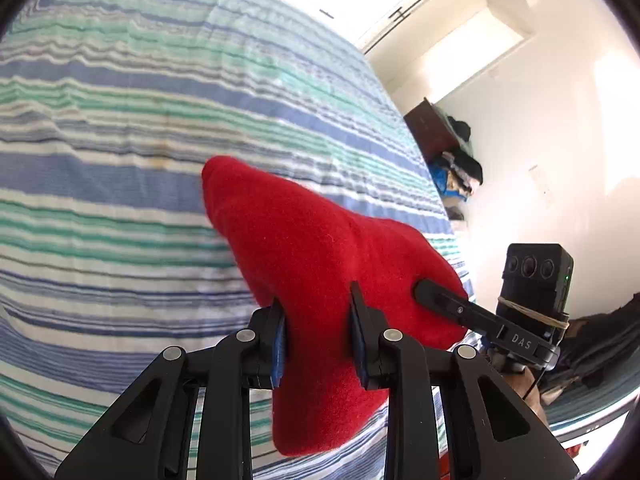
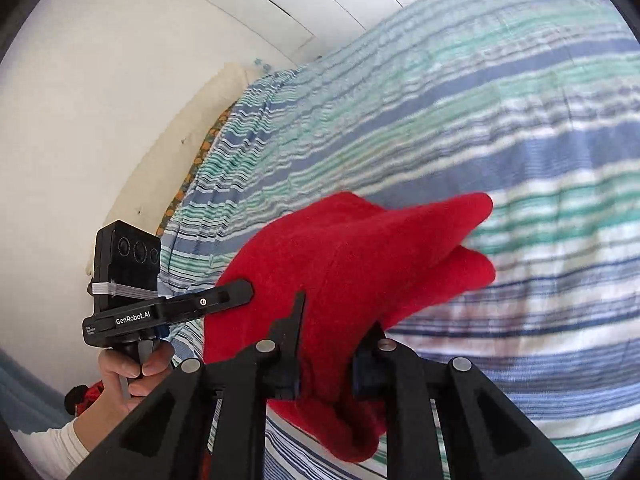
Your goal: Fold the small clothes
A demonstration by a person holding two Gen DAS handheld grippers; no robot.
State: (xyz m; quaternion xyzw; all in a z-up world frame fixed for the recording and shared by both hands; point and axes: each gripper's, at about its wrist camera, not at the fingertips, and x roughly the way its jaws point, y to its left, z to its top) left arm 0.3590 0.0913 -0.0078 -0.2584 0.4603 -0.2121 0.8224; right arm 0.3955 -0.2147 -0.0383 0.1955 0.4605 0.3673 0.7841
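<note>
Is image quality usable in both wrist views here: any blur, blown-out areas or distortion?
Left wrist view: window wall blown out white, striped bedspread bowed by the fisheye and slightly smeared; red garment sharp. Right wrist view: bedspread stripes motion-blurred, wall evenly lit without glare, garment and gripper fingers crisp; dark vignette at both frames' corners.

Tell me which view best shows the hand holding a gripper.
Right wrist view: the hand gripping the left tongs' handle is plain, white sleeve below. Left wrist view shows the other handle, its hand mostly hidden.

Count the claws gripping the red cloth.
2. The left claw pinches the red cloth at one edge; the right claw pinches its other edge. None looks hidden.
</note>
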